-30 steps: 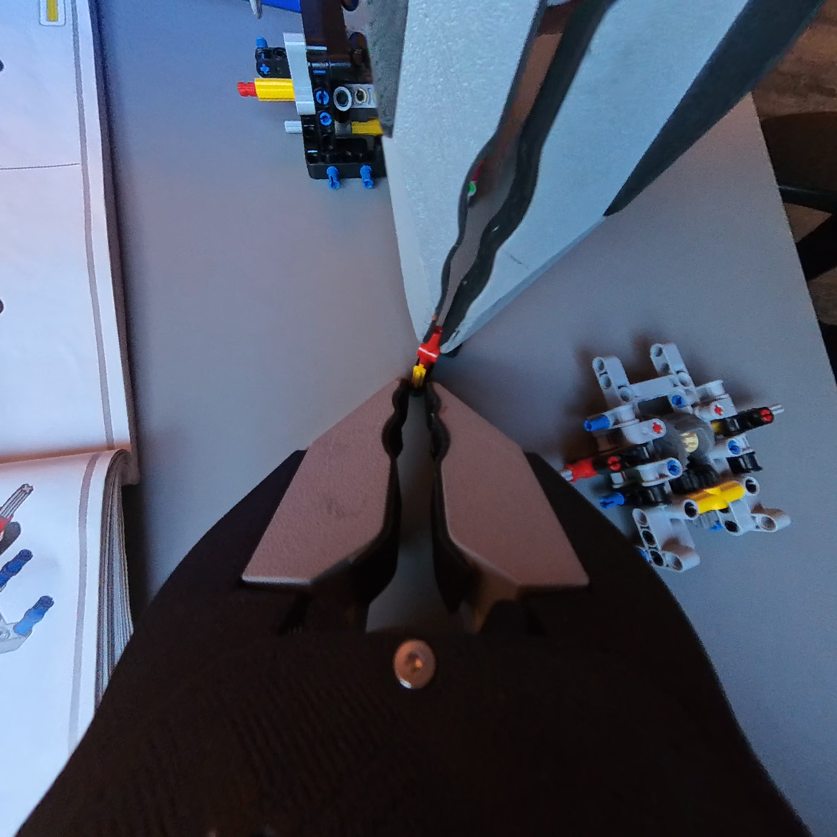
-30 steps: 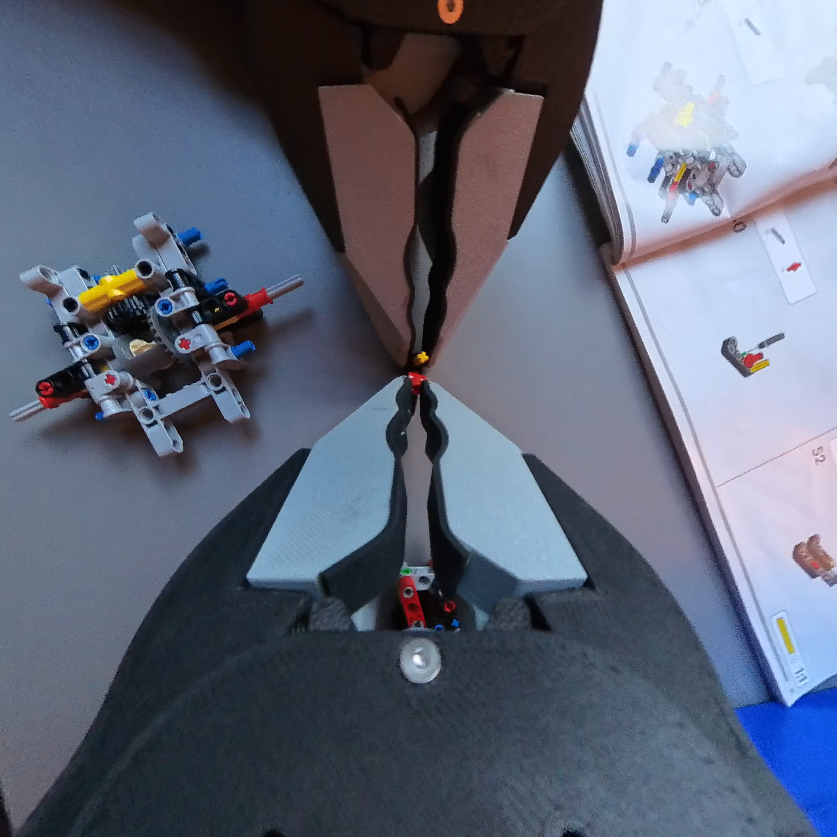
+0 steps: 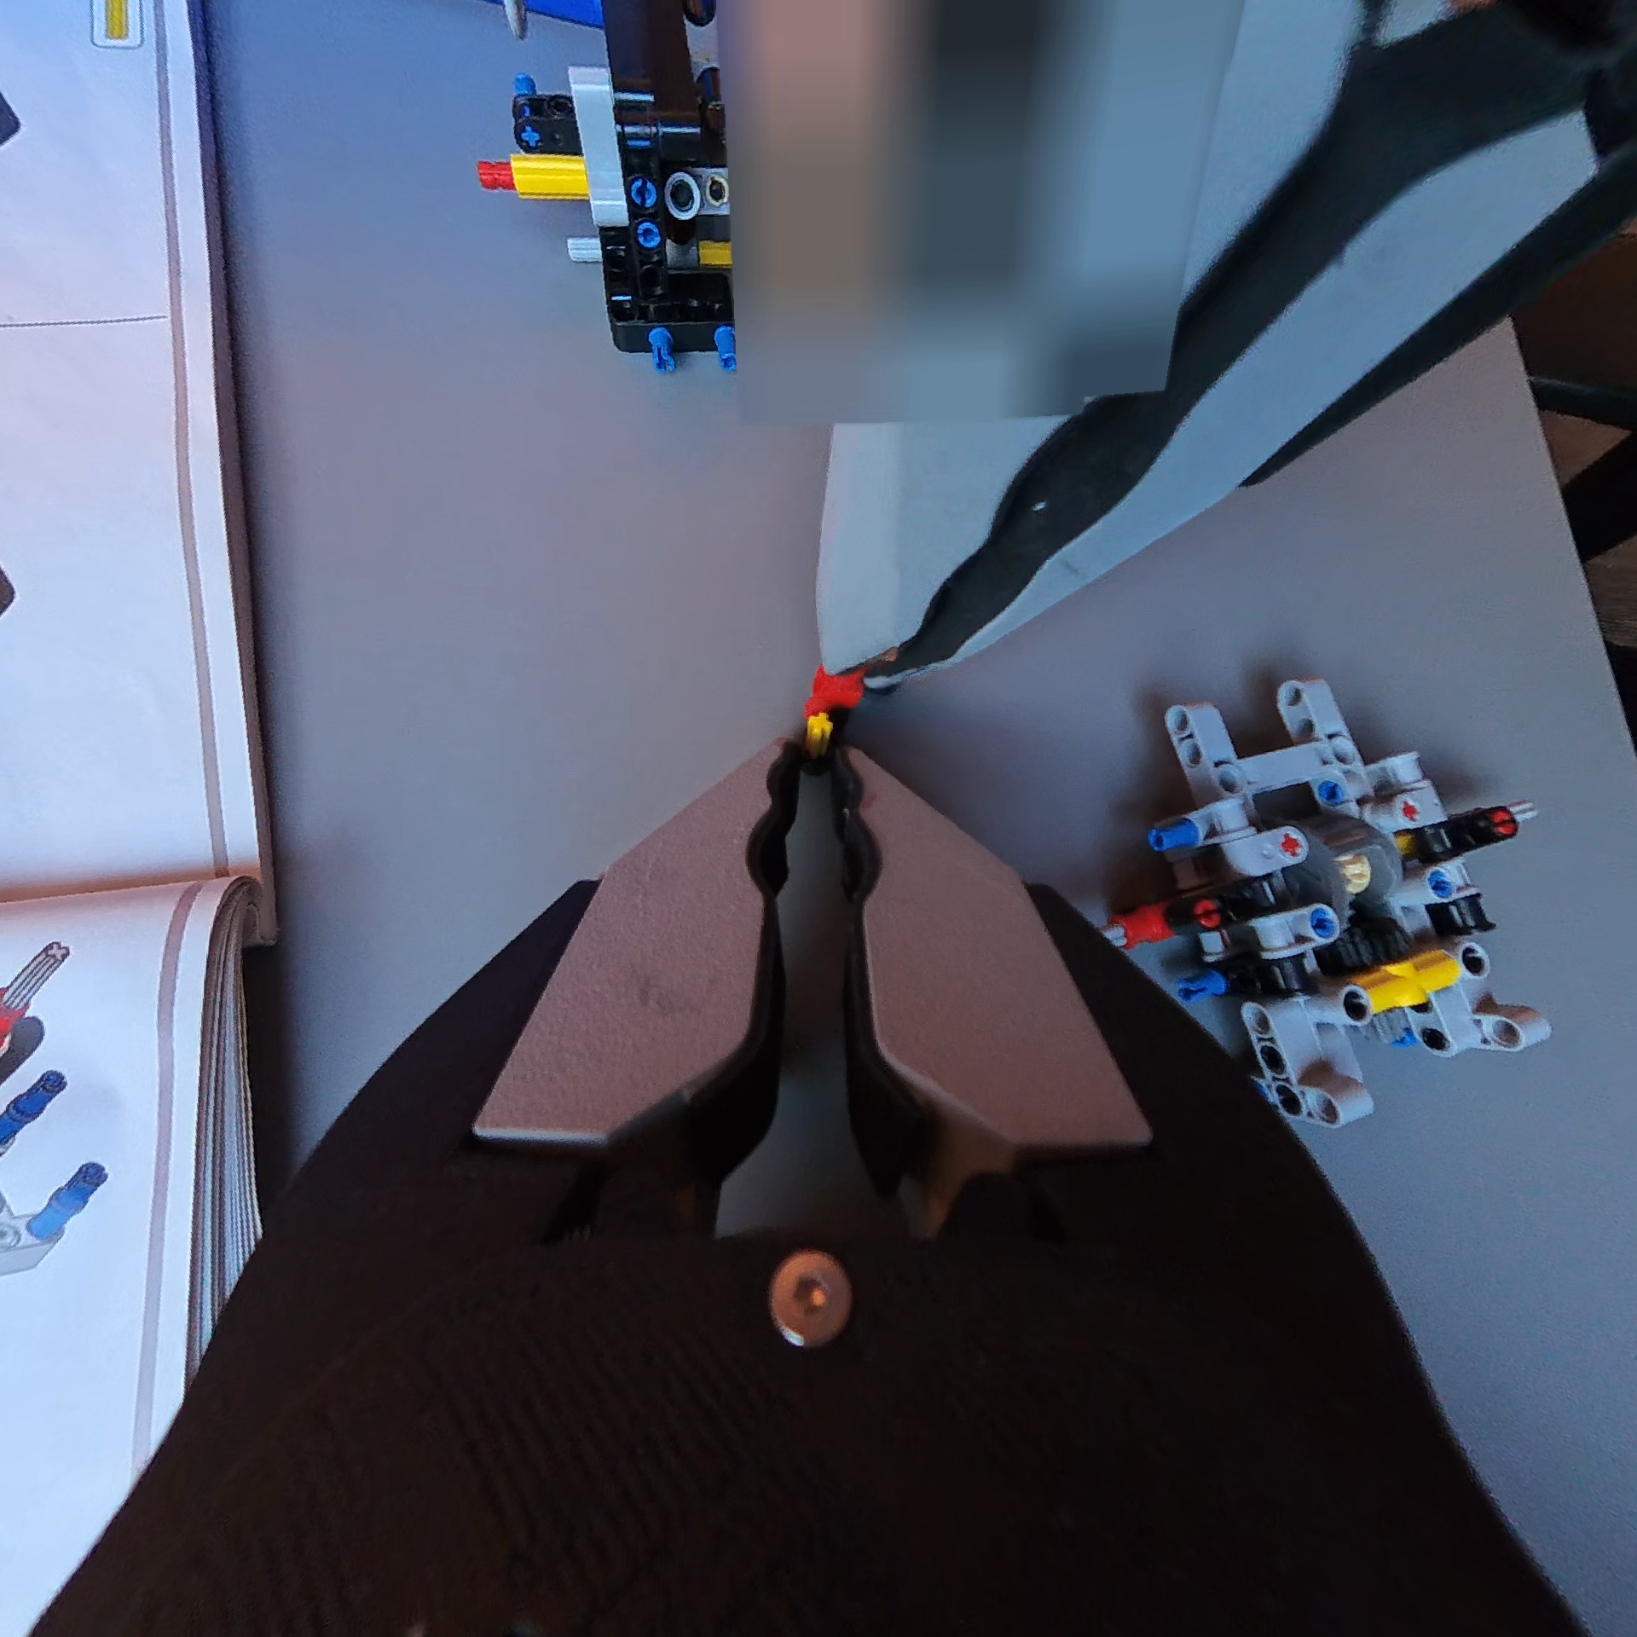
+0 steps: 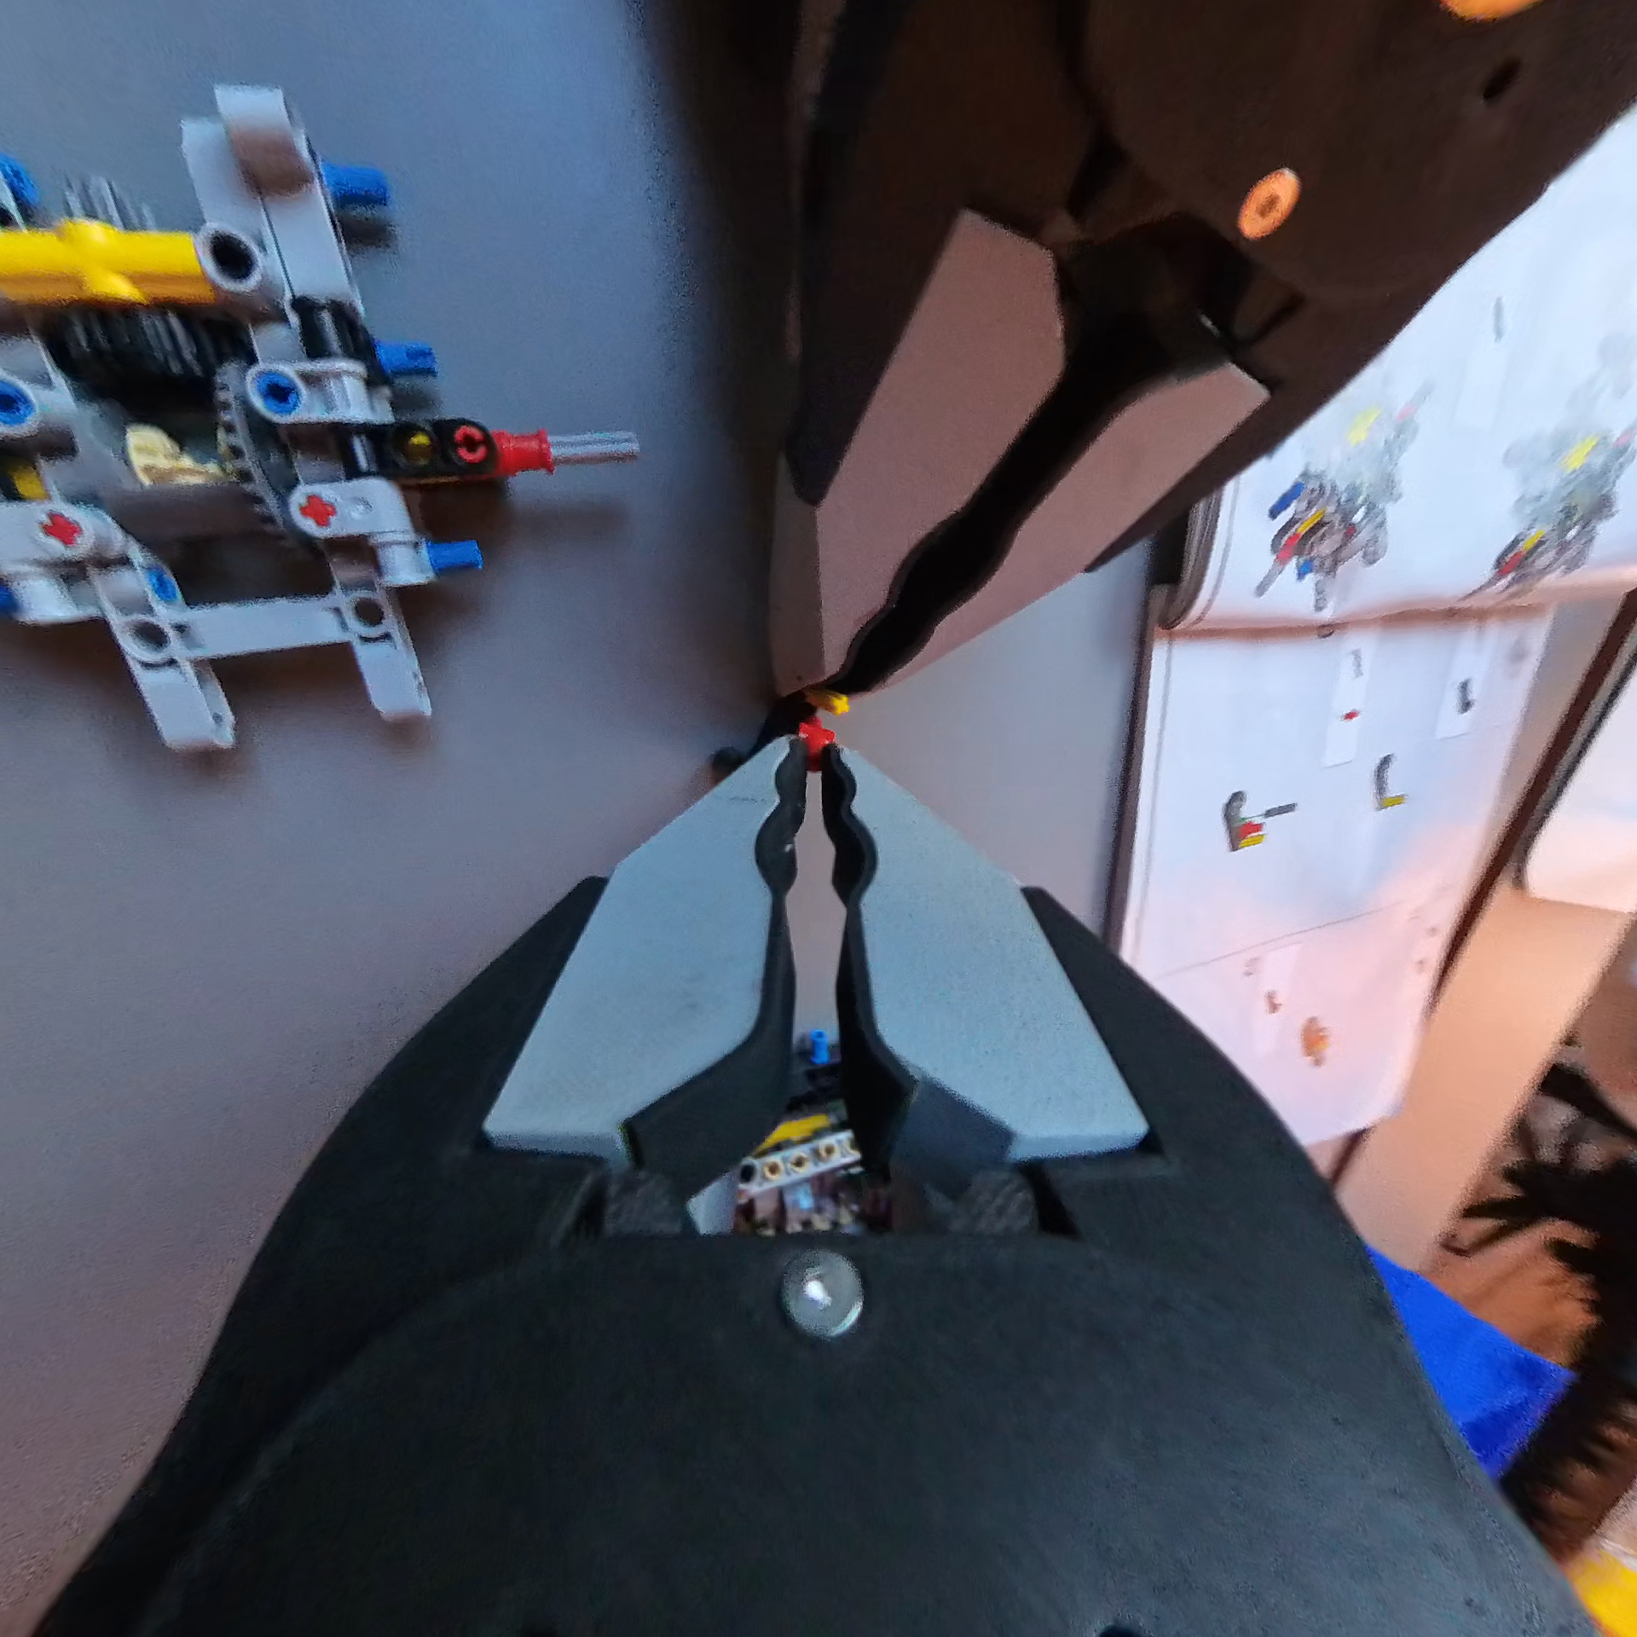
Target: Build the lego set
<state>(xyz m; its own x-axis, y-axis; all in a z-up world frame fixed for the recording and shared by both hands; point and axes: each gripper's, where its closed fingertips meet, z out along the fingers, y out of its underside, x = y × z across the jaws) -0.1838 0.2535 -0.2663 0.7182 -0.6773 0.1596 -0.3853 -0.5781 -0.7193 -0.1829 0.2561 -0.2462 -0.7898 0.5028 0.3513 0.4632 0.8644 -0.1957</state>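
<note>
My left gripper point(image 3: 819, 769) has its brown fingers pinched on a small yellow peg point(image 3: 817, 737), whose tip pokes out past the pads. My right gripper point(image 4: 813, 755) has its grey fingers pinched on a small red piece point(image 4: 813, 735). The two grippers meet tip to tip above the grey table point(image 3: 496, 567), and the yellow peg and the red piece touch each other between them; in the left wrist view the red piece point(image 3: 833, 689) sits just at the end of the right gripper's fingers.

Off to the right side of my left gripper, on the table, lies a grey brick model point(image 3: 1329, 921) with blue, red and yellow pins; the right wrist view shows the same model point(image 4: 221, 425) to its left. Farther ahead in the left wrist view stands a black brick model point(image 3: 655, 221) with a yellow and red rod sticking out sideways. An open instruction booklet point(image 3: 97, 531) lies along the left edge of the table, and shows in the right wrist view point(image 4: 1329, 797) on the right.
</note>
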